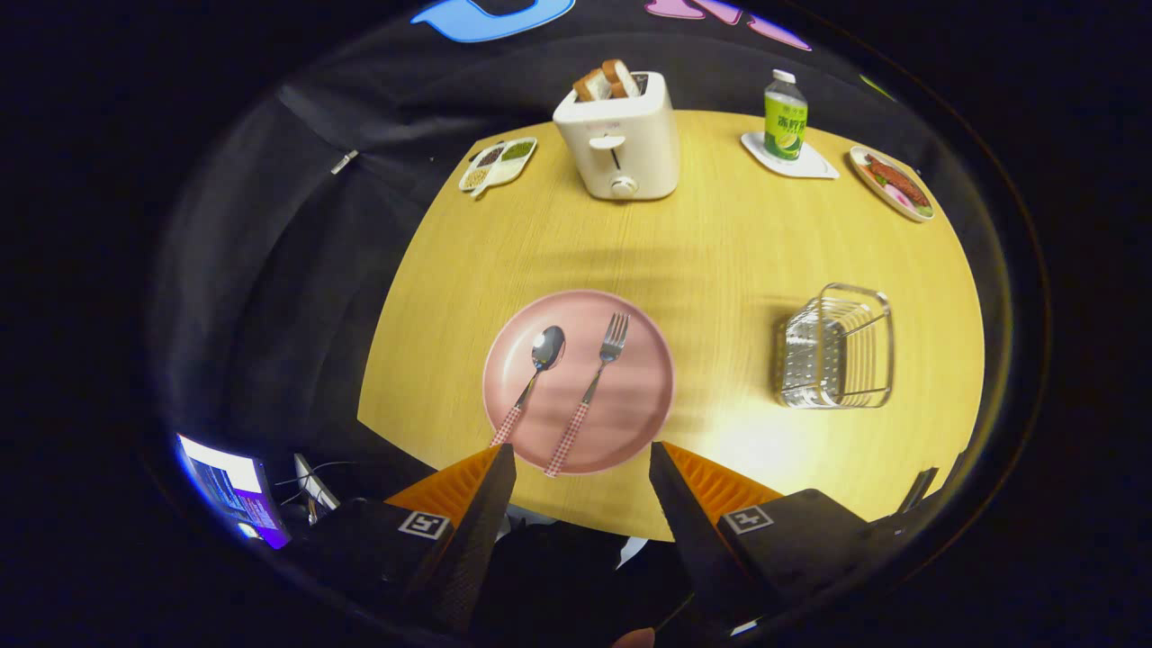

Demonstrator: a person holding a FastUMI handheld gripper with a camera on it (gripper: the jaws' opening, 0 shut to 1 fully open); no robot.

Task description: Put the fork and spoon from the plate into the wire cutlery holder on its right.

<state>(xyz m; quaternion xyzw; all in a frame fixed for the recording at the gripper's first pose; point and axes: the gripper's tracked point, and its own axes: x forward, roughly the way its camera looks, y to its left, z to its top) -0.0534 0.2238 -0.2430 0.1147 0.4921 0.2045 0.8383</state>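
Pink plate [630, 409] holds spoon [533, 378] and fork [594, 387], just ahead of the released, empty gripper [580, 463]. Nothing picked yet; next, grasp one handle, then carry to the wire holder [837, 346] at three o'clock.

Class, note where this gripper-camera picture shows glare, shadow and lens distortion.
Gripper view: glare whitens the table just ahead of the open gripper; a soft shadow band lies between toaster and pink plate; fisheye curves the table's edges; wire cutlery holder stays sharp.
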